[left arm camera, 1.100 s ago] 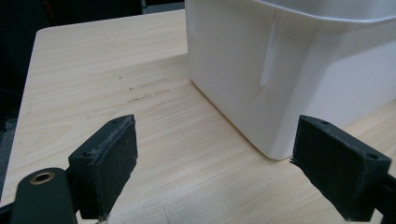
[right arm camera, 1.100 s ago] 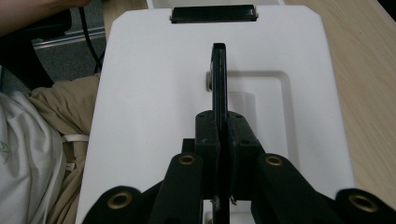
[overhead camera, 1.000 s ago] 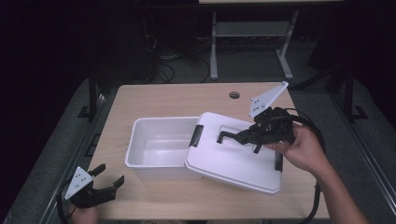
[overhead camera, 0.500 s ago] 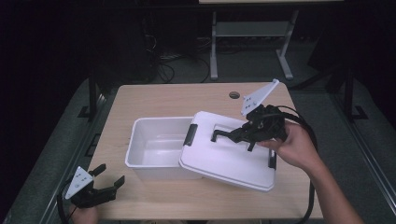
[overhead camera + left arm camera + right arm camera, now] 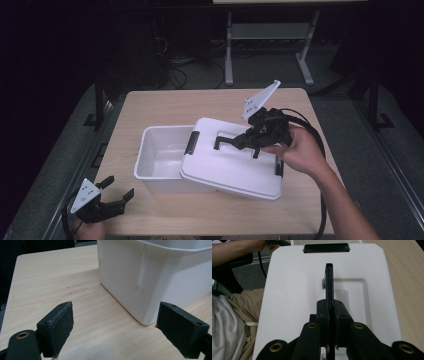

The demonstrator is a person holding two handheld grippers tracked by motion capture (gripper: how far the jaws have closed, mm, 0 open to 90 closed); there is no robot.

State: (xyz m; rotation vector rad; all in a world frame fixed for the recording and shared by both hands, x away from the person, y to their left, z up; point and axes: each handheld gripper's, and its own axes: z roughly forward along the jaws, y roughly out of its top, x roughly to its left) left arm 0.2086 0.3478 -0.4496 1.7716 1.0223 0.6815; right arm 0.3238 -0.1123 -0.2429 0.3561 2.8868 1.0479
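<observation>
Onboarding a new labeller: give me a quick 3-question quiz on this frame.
1. True or false: the lid covers the whole bin.
2. What does the right gripper clamp? A) the lid's black handle B) the bin's rim C) nothing
3. The left gripper has its jaws ____.

Key: 1 false, the bin's left part lies uncovered. 2 A. 3 open, near the table's front left corner.

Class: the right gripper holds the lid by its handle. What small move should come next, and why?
Probably slide the lid further left over the tub. The right gripper is shut on the black handle, and the tub's left part lies uncovered, its near corner between the left gripper fingers.
</observation>
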